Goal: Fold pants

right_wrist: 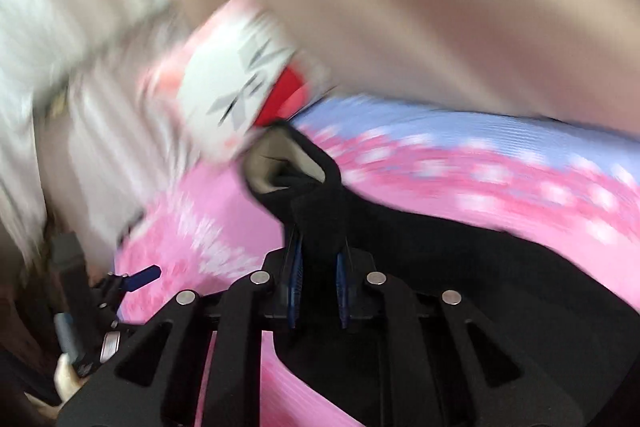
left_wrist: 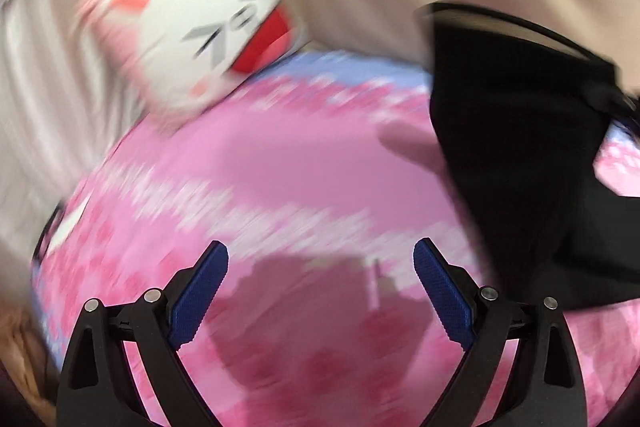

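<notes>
Black pants (right_wrist: pixel 420 239) hang bunched, lifted above the pink bedspread (right_wrist: pixel 192 227).

We counted one pair of black pants (left_wrist: pixel 520 155), one pink bedspread (left_wrist: pixel 280 163), one cat-face pillow (left_wrist: pixel 208 27) at eleven o'clock, and two grippers (left_wrist: pixel 320 263).

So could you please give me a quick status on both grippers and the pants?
Left hand-held gripper open, empty. Right hand-held gripper shut on black pants. Cat pillow behind, clear.
</notes>
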The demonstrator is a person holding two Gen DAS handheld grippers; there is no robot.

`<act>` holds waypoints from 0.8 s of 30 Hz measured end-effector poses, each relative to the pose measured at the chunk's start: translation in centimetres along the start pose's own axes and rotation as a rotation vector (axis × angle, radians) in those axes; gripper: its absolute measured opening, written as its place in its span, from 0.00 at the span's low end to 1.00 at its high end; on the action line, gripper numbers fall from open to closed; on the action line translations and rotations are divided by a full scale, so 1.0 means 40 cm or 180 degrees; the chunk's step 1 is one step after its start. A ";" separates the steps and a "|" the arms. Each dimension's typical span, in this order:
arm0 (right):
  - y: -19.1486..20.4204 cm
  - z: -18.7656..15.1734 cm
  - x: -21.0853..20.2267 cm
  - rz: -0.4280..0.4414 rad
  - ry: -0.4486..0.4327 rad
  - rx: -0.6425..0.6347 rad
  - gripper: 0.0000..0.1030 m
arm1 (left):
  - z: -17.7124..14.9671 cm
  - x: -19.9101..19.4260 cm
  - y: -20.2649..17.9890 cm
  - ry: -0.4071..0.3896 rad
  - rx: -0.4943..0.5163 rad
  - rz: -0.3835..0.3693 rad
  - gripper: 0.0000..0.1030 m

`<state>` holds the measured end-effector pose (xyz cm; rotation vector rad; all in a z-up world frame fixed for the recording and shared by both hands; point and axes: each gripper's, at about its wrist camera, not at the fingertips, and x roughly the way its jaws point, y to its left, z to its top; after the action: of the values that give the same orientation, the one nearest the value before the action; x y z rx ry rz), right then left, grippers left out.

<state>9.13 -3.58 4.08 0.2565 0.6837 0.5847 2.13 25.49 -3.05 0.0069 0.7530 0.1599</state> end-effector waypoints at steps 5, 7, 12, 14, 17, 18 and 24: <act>-0.272 -0.194 -0.337 -0.0700 -0.0195 0.0745 0.13 | 0.071 -0.016 -0.204 -0.0134 0.0313 -0.0464 0.89; -0.367 -0.302 -0.391 -0.0827 -0.0129 0.1109 0.13 | 0.086 -0.007 -0.293 -0.0098 0.0393 -0.0654 0.89; -0.485 -0.452 -0.392 -0.0415 -0.0240 0.1688 0.16 | 0.080 0.025 -0.505 0.0086 0.0643 -0.0880 0.89; -0.488 -0.447 -0.395 -0.0313 -0.0234 0.1672 0.18 | 0.065 0.035 -0.562 0.0143 0.0735 -0.0897 0.89; -0.481 -0.426 -0.417 -0.0311 -0.0156 0.1545 0.21 | 0.042 0.052 -0.622 0.0246 0.0827 -0.0808 0.89; -0.476 -0.418 -0.433 -0.0372 -0.0155 0.1476 0.21 | 0.030 0.054 -0.637 0.0286 0.0843 -0.0781 0.89; -0.474 -0.376 -0.508 -0.0677 -0.0331 0.1240 0.49 | 0.006 0.067 -0.655 0.0364 0.0928 -0.0717 0.89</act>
<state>-5.46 -30.30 -4.38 0.5655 0.7105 0.2293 7.94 0.00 -6.34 0.1906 0.8799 -0.1662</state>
